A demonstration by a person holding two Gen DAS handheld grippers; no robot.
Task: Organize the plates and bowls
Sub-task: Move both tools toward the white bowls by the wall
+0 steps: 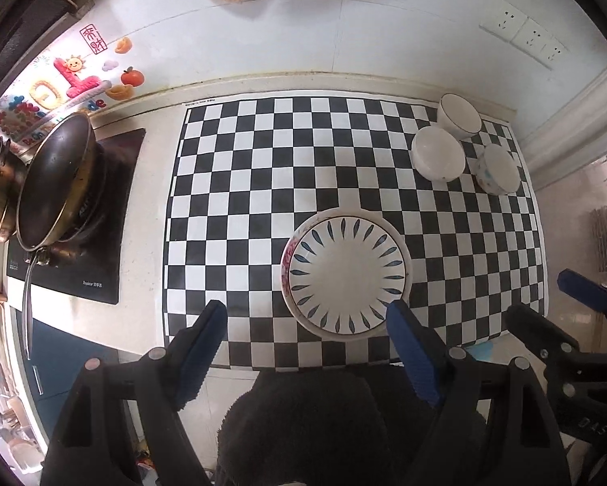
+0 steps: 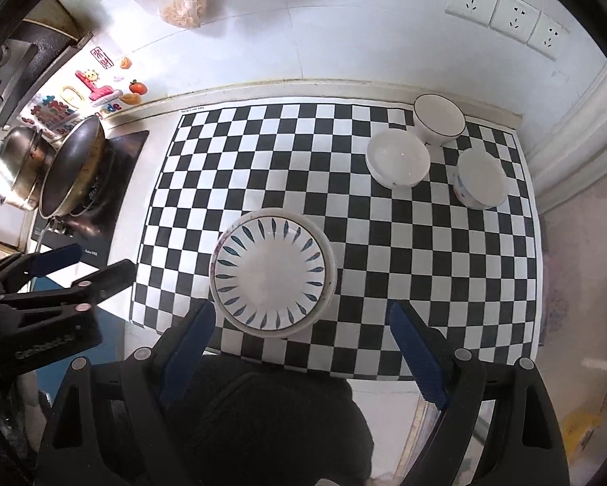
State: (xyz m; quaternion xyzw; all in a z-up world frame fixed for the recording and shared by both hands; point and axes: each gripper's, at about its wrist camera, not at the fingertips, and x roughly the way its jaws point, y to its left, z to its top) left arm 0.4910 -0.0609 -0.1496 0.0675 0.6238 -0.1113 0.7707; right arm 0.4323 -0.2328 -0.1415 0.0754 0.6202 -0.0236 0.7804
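Plates (image 1: 346,273) lie stacked beyond both empty claws.

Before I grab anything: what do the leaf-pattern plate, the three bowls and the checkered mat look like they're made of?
Leaf-pattern plate: likely glazed ceramic; glossy white with painted blue leaves.
Three bowls: probably ceramic too, though the frosted-looking one could be glass or plastic; smooth white, one with a dark rim line.
Checkered mat: looks like printed paper or thin vinyl; flat, matte, with a printed border.

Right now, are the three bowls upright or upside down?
Upright: the three bowls show open white insides, rims up.
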